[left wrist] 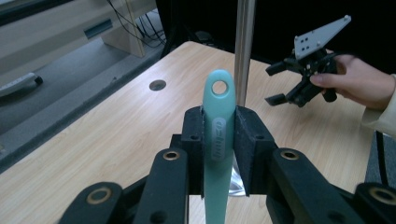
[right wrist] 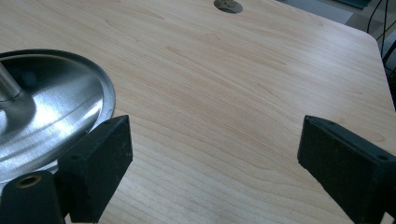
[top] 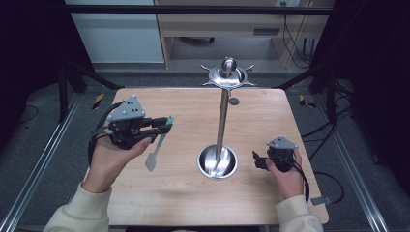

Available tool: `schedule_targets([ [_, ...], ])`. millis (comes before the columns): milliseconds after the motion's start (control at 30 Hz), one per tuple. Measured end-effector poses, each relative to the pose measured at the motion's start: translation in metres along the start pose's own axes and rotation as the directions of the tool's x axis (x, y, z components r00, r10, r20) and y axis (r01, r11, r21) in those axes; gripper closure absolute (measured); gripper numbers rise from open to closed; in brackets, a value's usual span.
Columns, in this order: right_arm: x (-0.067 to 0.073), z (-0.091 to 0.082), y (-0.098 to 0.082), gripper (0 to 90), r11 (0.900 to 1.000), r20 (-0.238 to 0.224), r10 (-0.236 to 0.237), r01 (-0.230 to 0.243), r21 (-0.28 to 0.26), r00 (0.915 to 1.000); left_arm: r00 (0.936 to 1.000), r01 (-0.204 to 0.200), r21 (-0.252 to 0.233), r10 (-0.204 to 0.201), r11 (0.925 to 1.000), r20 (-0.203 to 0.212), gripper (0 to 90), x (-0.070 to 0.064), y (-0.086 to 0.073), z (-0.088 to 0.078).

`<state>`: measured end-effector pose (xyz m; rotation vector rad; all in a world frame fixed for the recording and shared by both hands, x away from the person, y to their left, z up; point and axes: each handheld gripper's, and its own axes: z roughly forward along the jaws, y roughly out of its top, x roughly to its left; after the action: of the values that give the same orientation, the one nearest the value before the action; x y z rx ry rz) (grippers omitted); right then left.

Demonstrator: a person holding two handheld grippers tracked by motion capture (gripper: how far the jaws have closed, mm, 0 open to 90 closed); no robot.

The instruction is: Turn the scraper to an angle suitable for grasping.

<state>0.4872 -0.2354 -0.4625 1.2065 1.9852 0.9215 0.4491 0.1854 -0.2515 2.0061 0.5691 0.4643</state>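
My left gripper (top: 167,123) is shut on the teal handle of a small spatula (top: 157,147), held above the left half of the table. The metal blade hangs down toward the tabletop. In the left gripper view the pads clamp the handle (left wrist: 218,107) just below its hanging hole. A steel utensil stand (top: 222,121) rises at mid-table, with a round dish base (top: 217,162) and a ring of hooks (top: 227,75) on top. My right gripper (top: 256,159) stands open near the table's right side, just right of the base (right wrist: 56,116), with nothing between its jaws (right wrist: 215,154).
The wooden table (top: 183,193) has a small round hole (top: 234,101) near its far edge behind the stand. Metal frame rails run along both sides of the table. Cabinets and cables lie on the floor beyond.
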Motion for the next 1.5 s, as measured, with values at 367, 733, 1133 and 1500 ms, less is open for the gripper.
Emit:
schedule_targets([
  [367,-0.002,-0.002,-0.001,13.1,1.000,0.009,-0.027,0.027,-0.008,0.9996,1.0000,-0.003,-0.013,0.003,0.9999,0.009,74.5,-0.005,0.006,0.005],
  [733,-0.003,-0.002,-0.001,13.1,1.000,0.018,-0.020,0.020,-0.012,0.9996,0.9999,-0.010,-0.022,0.010,0.9997,0.014,74.5,-0.007,0.013,0.006],
  [1133,-0.003,-0.002,-0.001,13.2,1.000,0.007,-0.008,0.009,-0.012,0.9999,0.9999,0.002,-0.040,-0.002,0.9992,0.010,74.5,-0.003,0.017,0.006],
  [1500,-0.004,-0.003,-0.001,13.0,1.000,0.009,-0.009,0.009,-0.016,0.9999,0.9999,-0.016,-0.078,0.016,0.9968,0.005,74.5,-0.005,0.035,-0.001],
])
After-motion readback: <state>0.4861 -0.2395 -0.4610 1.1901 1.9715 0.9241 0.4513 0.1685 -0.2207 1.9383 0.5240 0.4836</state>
